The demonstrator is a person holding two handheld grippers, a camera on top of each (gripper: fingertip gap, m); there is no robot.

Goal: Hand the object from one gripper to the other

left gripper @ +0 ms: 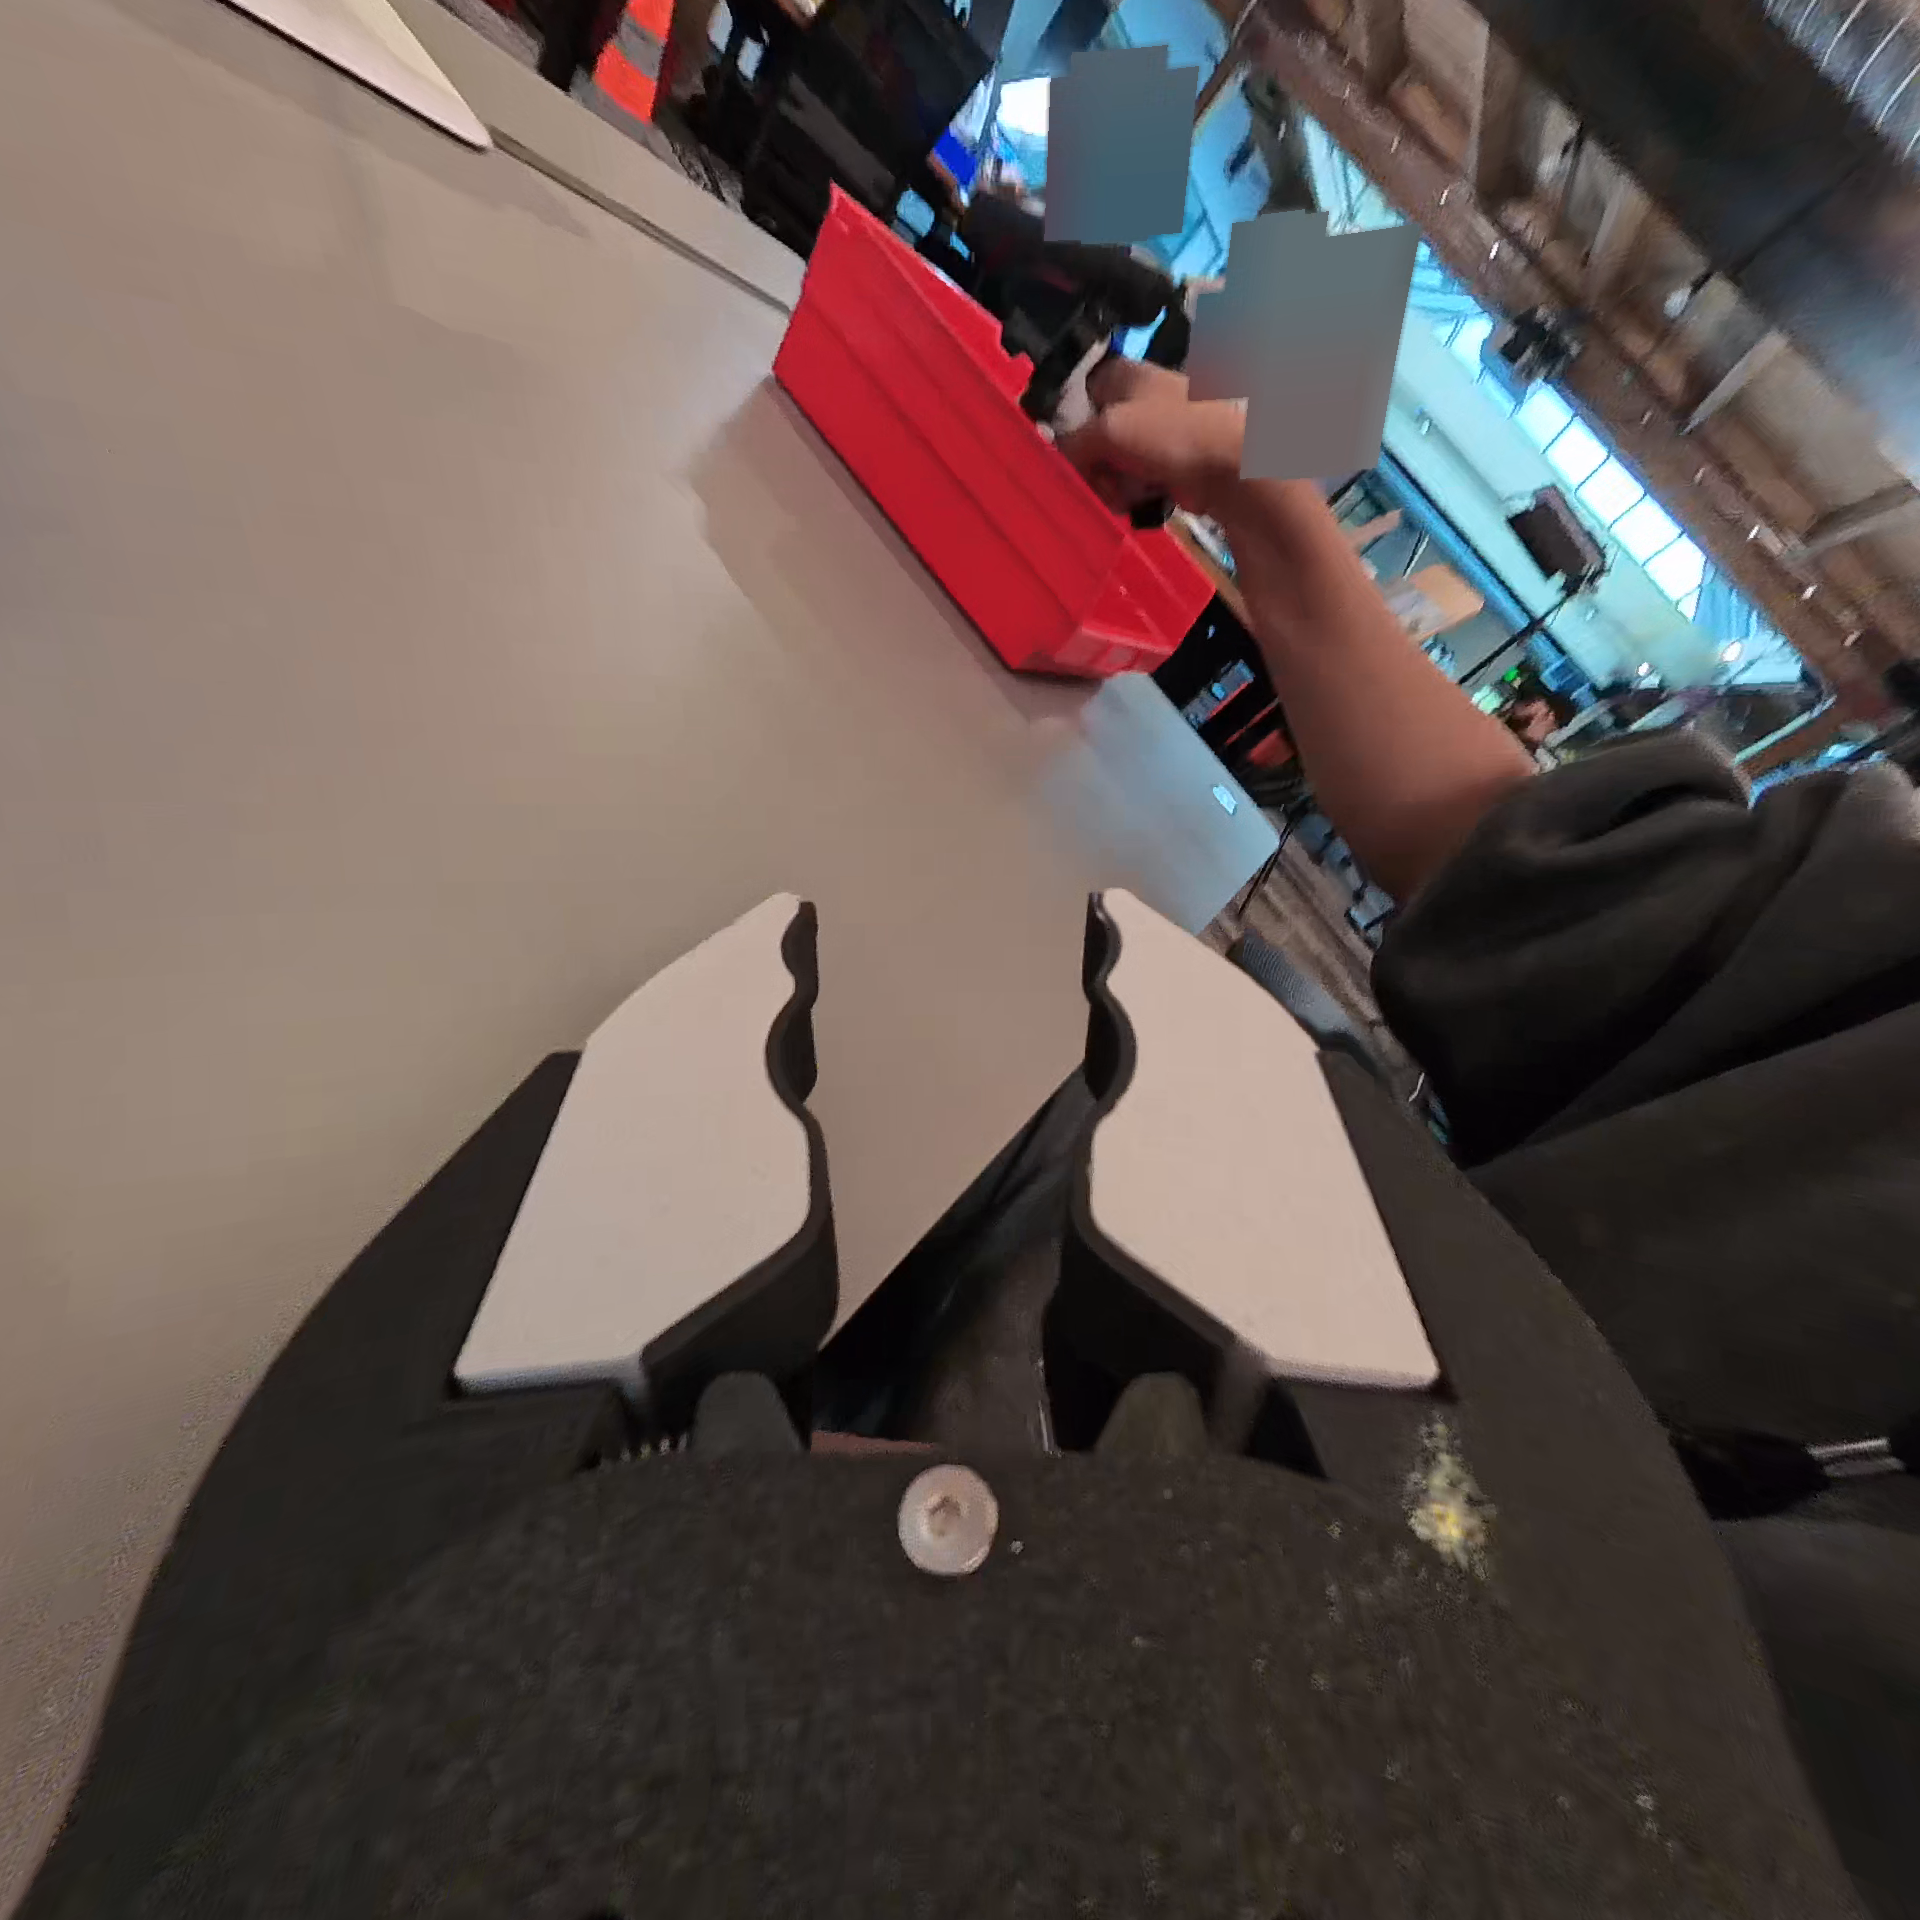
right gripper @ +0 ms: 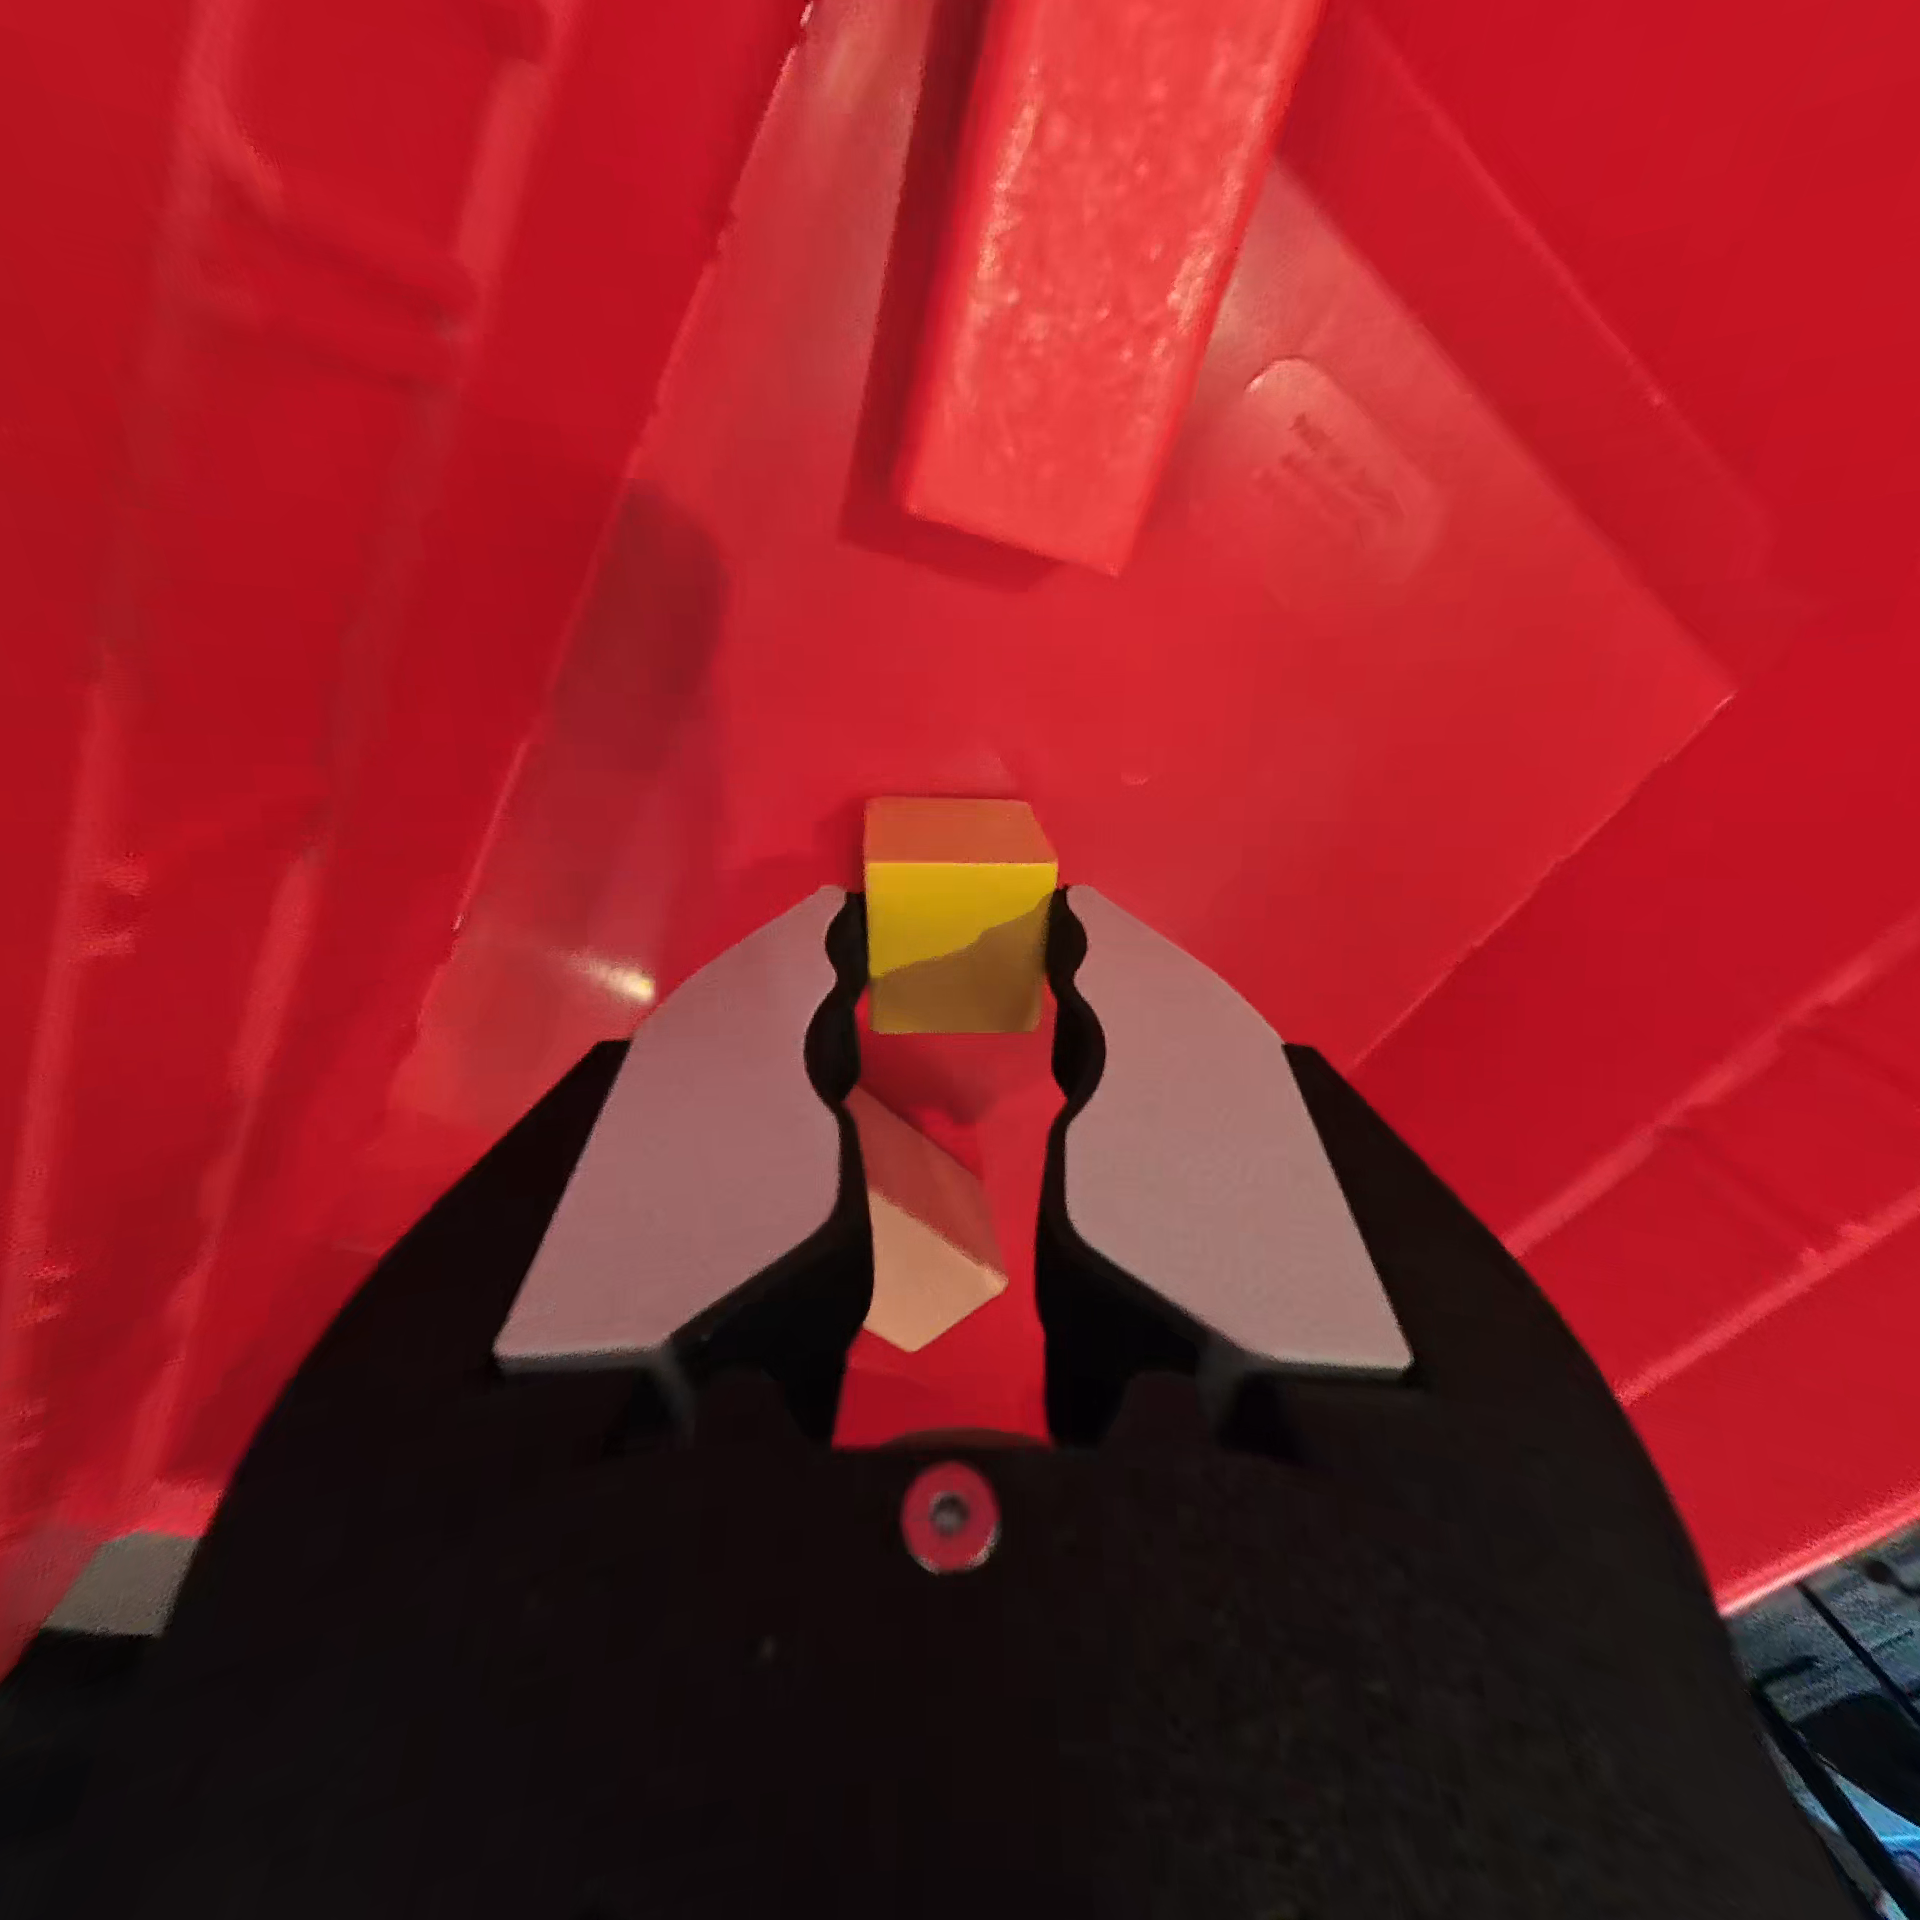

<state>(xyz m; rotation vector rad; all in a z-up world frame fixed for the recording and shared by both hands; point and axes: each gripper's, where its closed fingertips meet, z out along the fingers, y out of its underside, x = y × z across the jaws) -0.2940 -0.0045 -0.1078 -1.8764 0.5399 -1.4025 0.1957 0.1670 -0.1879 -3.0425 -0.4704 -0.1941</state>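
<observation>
In the right wrist view my right gripper (right gripper: 956, 904) is down inside a red bin (right gripper: 1558, 831), its fingertips closed against both sides of a small yellow cube (right gripper: 956, 966). Whether the cube is off the bin floor I cannot tell. A pale wooden block (right gripper: 925, 1247) lies on the floor between the fingers, nearer the camera. In the left wrist view my left gripper (left gripper: 951, 904) is open and empty above a grey table (left gripper: 364, 623), well short of the red bin (left gripper: 935, 447). The right gripper (left gripper: 1070, 384) shows there in a hand at the bin's rim.
A long red block (right gripper: 1070, 291) lies on the bin floor beyond the cube. A person's bare forearm (left gripper: 1351, 665) and dark sleeve (left gripper: 1662, 987) fill the right of the left wrist view. A grey flat object (left gripper: 1153, 800) lies at the table edge and a white board (left gripper: 384, 62) at the far left.
</observation>
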